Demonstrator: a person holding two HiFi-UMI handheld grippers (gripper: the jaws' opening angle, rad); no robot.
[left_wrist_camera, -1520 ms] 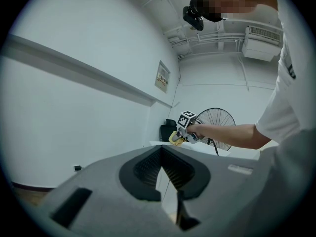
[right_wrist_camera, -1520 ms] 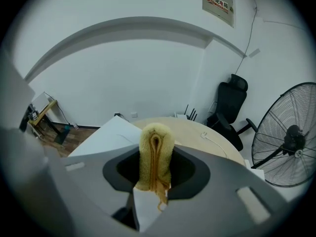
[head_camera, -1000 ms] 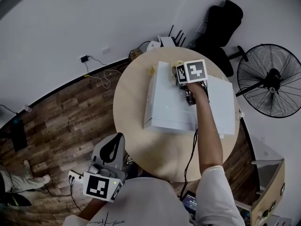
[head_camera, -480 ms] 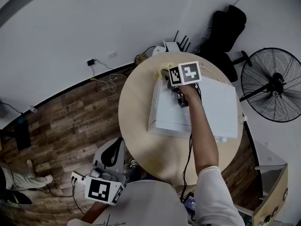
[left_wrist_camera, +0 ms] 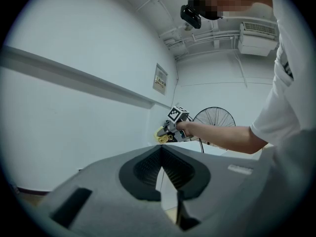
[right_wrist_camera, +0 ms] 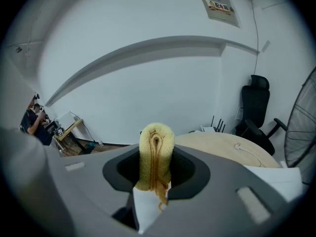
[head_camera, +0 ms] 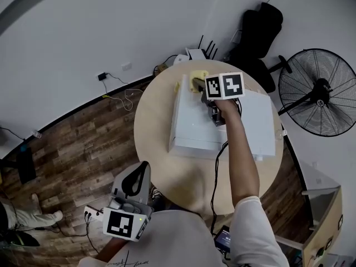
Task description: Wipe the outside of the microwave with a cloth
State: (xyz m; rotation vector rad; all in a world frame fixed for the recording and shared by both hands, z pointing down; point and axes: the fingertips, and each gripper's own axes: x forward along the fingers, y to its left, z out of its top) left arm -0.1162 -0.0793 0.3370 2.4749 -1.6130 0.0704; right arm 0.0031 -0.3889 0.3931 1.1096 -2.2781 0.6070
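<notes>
A white microwave (head_camera: 192, 127) sits on a round wooden table (head_camera: 153, 121). My right gripper (head_camera: 203, 84) reaches over its far top edge and is shut on a folded yellow cloth (head_camera: 195, 83). In the right gripper view the cloth (right_wrist_camera: 156, 154) stands pinched between the jaws of the gripper (right_wrist_camera: 156, 149), with white microwave surface (right_wrist_camera: 147, 209) below. From the left gripper view, the right gripper (left_wrist_camera: 168, 132) and cloth (left_wrist_camera: 161, 134) show ahead. My left gripper (head_camera: 133, 182) hangs low beside the table, away from the microwave. Its jaws (left_wrist_camera: 160, 151) meet with nothing between them.
A standing fan (head_camera: 317, 99) is to the right of the table. A black office chair (head_camera: 258, 32) and a router (head_camera: 194, 53) are behind it. Cables run along the wall, a power strip (head_camera: 89, 209) lies on the wood floor, and a wooden cabinet (head_camera: 320, 221) stands at the lower right.
My right gripper has swung the cloth leftward along the far edge of the microwave's top, so more of the cloth shows. The left gripper has stayed low.
</notes>
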